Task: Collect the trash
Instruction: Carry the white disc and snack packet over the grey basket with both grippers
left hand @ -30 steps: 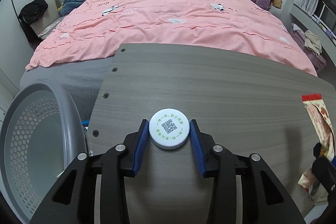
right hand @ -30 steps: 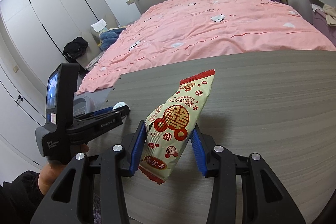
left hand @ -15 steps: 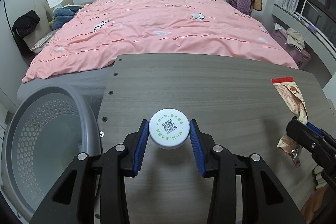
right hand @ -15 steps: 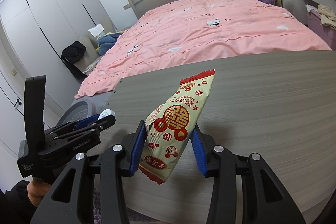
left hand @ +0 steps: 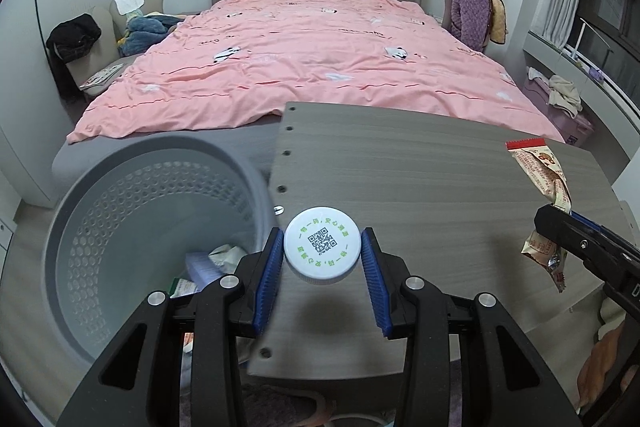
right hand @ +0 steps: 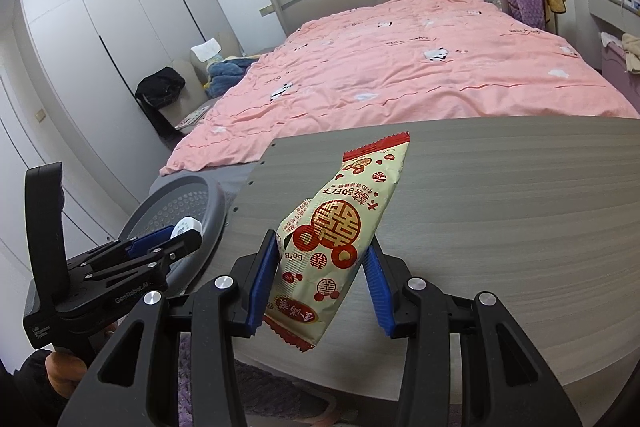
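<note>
Left gripper (left hand: pixel 322 259): blue pads clamped on either side of a white round cap (left hand: pixel 321 251) with a QR code and green print on its top face. The cap is held above the left edge of the grey wood-grain table (left hand: pixel 440 179), just beside the rim of the grey perforated bin (left hand: pixel 100 227). The bin stands on the floor against the table's left side; some paper scraps (left hand: pixel 212 263) lie at its bottom — their kind is hard to make out.

Right gripper (right hand: pixel 322 275): pads closed on the lower half of a cream-and-red snack wrapper (right hand: pixel 344 227), which stands tilted, its crimped red top edge leaning up and to the right. The wrapper is held over the near part of the table, well apart from the bin.

In the right wrist view the left gripper appears at lower left, cap over the bin's near rim.

Background — bed with pink duvet (left hand: pixel 312 67) beyond the table's far edge.
</note>
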A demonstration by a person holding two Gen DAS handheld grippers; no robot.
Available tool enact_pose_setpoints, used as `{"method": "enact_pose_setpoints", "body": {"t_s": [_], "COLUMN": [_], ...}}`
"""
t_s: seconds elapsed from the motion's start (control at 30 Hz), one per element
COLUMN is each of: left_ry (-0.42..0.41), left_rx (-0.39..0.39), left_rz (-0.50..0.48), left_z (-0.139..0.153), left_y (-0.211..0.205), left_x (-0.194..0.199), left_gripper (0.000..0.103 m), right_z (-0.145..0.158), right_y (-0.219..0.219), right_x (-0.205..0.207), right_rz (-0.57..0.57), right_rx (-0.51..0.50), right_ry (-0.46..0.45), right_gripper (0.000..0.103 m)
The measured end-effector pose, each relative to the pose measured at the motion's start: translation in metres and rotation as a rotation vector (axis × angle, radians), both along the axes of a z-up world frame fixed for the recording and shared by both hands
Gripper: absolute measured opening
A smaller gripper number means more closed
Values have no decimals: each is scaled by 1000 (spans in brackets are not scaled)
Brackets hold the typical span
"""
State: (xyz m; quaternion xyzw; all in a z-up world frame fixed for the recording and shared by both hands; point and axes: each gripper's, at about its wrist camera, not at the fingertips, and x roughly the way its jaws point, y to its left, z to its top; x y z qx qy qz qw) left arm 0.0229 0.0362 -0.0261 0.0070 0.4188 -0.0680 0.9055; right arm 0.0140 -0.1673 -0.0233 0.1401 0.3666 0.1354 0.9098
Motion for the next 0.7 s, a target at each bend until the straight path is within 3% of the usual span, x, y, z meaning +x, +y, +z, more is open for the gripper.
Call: {"method": "enact_pose_setpoints", "body": {"t_s": [0.7], "left_ry": [-27], "left_rx": [-62], "left_rz": [-24], "left_z": [8], "left_y": [46], "left_x": [0], "left_gripper": [39], "right_z": [6], "right_y": [48], "right_x": [11], "right_rz": [40], "right_rx": [-49], "right_ry": [25], "right_gripper": [42]}}
